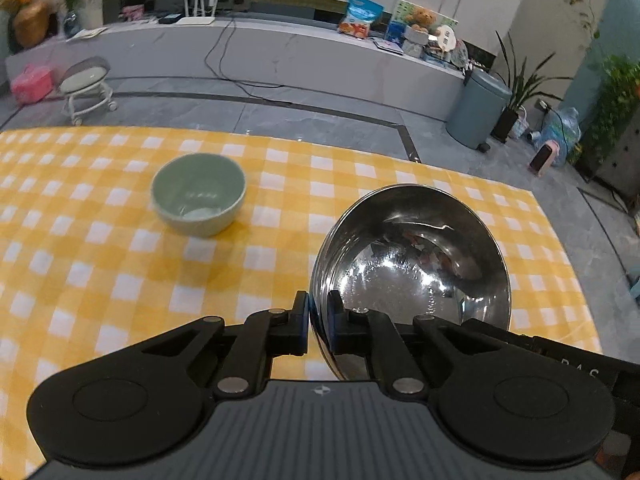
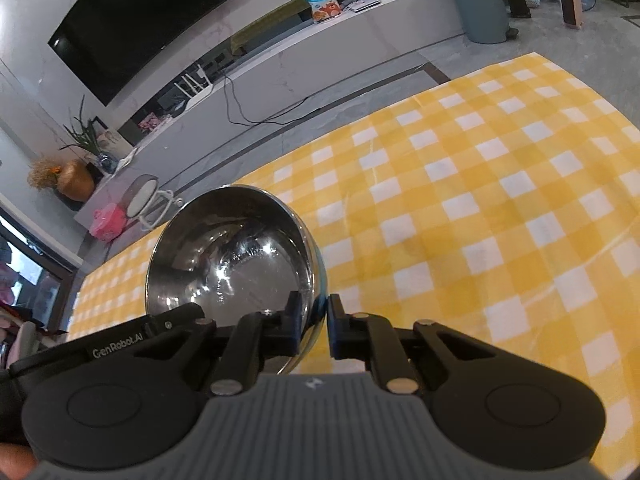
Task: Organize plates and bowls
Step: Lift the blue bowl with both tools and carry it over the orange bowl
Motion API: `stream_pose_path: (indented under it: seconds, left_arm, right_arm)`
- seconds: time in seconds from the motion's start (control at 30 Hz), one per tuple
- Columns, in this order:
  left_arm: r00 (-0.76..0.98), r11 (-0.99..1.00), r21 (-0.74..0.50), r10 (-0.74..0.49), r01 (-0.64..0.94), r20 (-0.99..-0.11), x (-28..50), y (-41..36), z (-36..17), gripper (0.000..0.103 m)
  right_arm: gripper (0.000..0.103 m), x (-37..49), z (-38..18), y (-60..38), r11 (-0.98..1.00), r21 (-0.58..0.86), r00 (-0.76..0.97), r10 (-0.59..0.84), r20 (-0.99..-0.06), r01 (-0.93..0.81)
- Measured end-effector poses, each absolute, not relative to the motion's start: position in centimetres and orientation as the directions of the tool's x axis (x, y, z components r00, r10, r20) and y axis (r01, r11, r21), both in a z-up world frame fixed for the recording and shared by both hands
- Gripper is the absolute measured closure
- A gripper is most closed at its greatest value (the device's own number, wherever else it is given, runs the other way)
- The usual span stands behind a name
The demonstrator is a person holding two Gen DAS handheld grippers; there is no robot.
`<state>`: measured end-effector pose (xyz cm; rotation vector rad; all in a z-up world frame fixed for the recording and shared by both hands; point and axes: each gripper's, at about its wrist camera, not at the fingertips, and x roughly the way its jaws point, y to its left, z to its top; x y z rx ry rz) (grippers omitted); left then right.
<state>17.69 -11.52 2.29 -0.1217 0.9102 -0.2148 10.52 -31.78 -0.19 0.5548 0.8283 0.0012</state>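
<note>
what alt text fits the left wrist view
The left gripper has its jaws shut on the rim of a shiny steel bowl, tilted above a yellow checked tablecloth. A green bowl sits upright on the cloth further back to the left.

Tilted shiny steel bowl [image 1: 416, 256] beside upright green bowl [image 1: 199, 192].
</note>
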Motion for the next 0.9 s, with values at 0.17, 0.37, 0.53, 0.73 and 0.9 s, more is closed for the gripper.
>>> stream_pose_path:
  seconds: [0.17,0.37,0.53,0.73,0.9]
  left_arm:
    - [0.595,0.968,-0.225,-0.245,0.109,-0.765,15.1,-10.8,3.4,0.094]
    - [0.584,0.965,-0.246,-0.253,0.093,-0.772,11.9,-9.6,4.3,0.093]
    - [0.550,0.959,-0.271,-0.271,0.084,-0.790,9.5,-8.7,4.4,0.093]
    - [0.498,0.941,-0.335,-0.315,0.052,-0.808,6.5,-7.8,3.4,0.093]
    - [0.465,0.934,-0.356,-0.328,0.030,-0.822,4.7,-7.1,2.6,0.093]
  right_arm:
    - [0.094,8.0,1.5,-31.3,0.863,0.464,0.684,0.216,-0.697,0.200]
    - [0.095,4.7,2.7,-30.7,0.872,0.458,0.682,0.230,-0.695,0.172]
    - [0.095,1.5,3.1,-30.1,0.882,0.448,0.676,0.242,-0.696,0.147]
    - [0.095,-2.4,3.4,-29.3,0.905,0.408,0.676,0.224,-0.702,0.123]
    - [0.096,-5.1,2.4,-29.4,0.901,0.410,0.651,0.227,-0.724,0.141]
